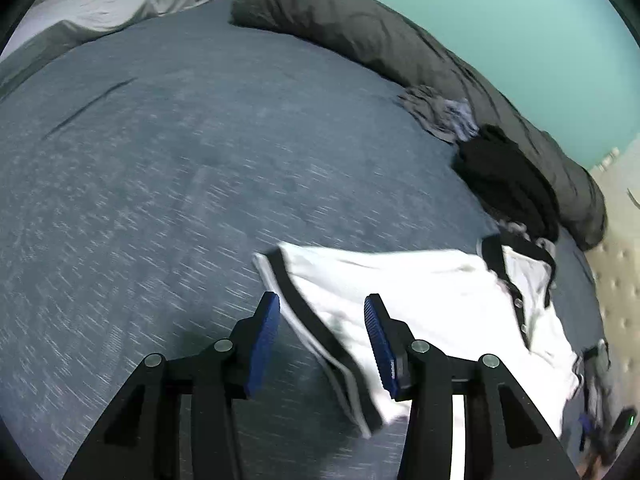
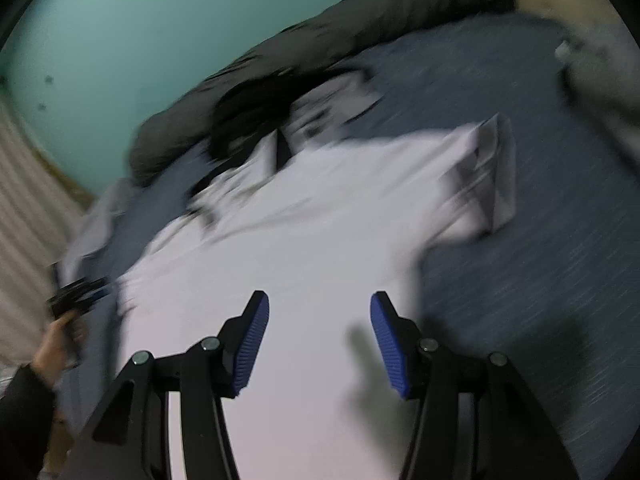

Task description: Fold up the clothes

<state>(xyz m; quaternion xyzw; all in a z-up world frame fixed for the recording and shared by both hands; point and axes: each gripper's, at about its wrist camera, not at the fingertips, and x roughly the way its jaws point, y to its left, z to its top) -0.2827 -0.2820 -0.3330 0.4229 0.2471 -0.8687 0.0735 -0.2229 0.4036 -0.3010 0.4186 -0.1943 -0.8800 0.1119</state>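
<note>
A white polo shirt (image 1: pixel 432 292) with black trim and a black collar lies spread on the blue bedsheet (image 1: pixel 168 168). My left gripper (image 1: pixel 322 312) is open and empty, just above the shirt's black-banded sleeve edge. In the right wrist view the same shirt (image 2: pixel 304 220) is blurred, with one sleeve folded at the right. My right gripper (image 2: pixel 318 312) is open and empty over the shirt's lower body. The other gripper (image 2: pixel 78 294) shows at the far left in a person's hand.
A dark grey rolled duvet (image 1: pixel 400 48) runs along the teal wall. A black garment (image 1: pixel 504 176) and a grey-blue crumpled garment (image 1: pixel 436 112) lie beside it. A pale pillow (image 1: pixel 104 4) sits at the far left. A cream padded headboard (image 1: pixel 616 264) borders the right.
</note>
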